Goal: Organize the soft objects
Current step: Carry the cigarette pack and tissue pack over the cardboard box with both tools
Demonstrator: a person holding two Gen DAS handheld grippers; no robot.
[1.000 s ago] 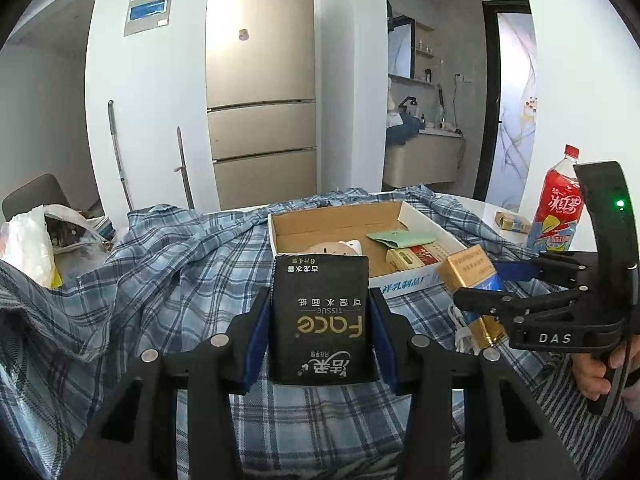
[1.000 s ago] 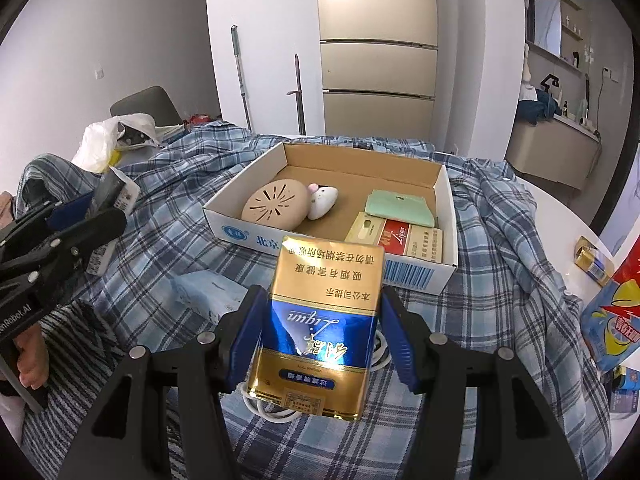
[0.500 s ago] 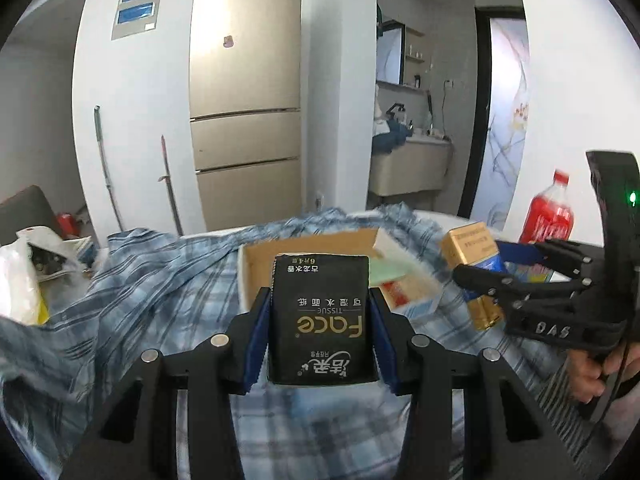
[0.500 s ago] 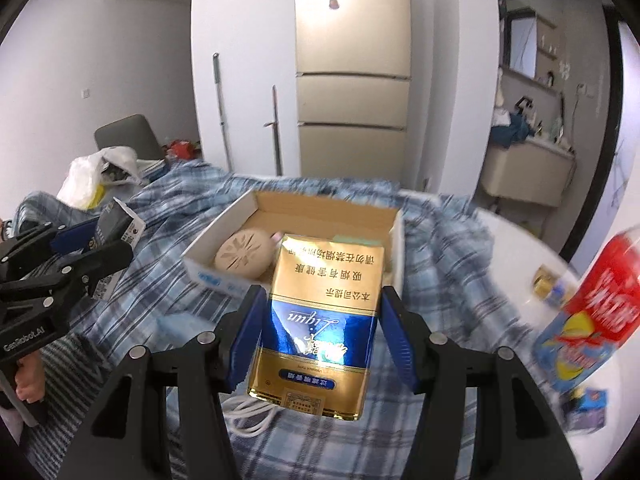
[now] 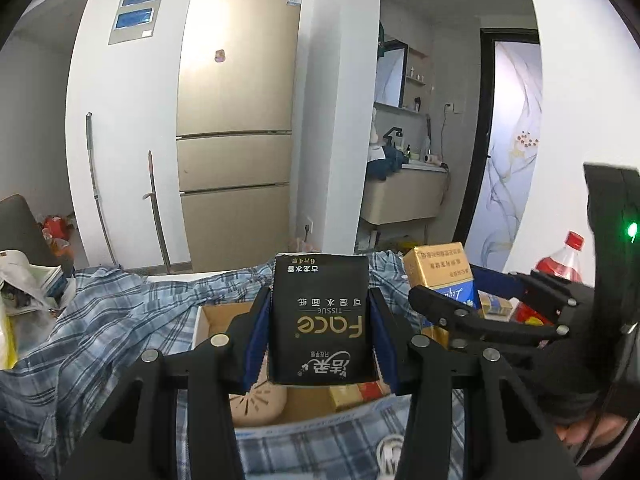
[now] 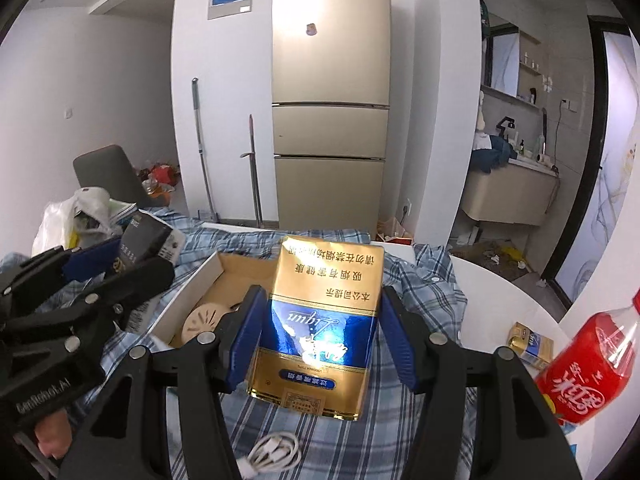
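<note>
left gripper [image 5: 320, 334] pinches a black tissue pack [image 5: 320, 320] between its blue pads, held upright in the air over the near part of the cardboard box [image 5: 212, 320]. right gripper [image 6: 320, 336] clamps a gold-blue carton [image 6: 320, 328], lifted above the plaid cloth [image 6: 400, 432], just right of the box. round beige disc [image 6: 202, 318] lies inside the box. white cable [image 6: 276, 454] on the cloth near the carton. red bottle [image 6: 588, 364] at far right, fridge [image 6: 332, 100] behind.
</note>
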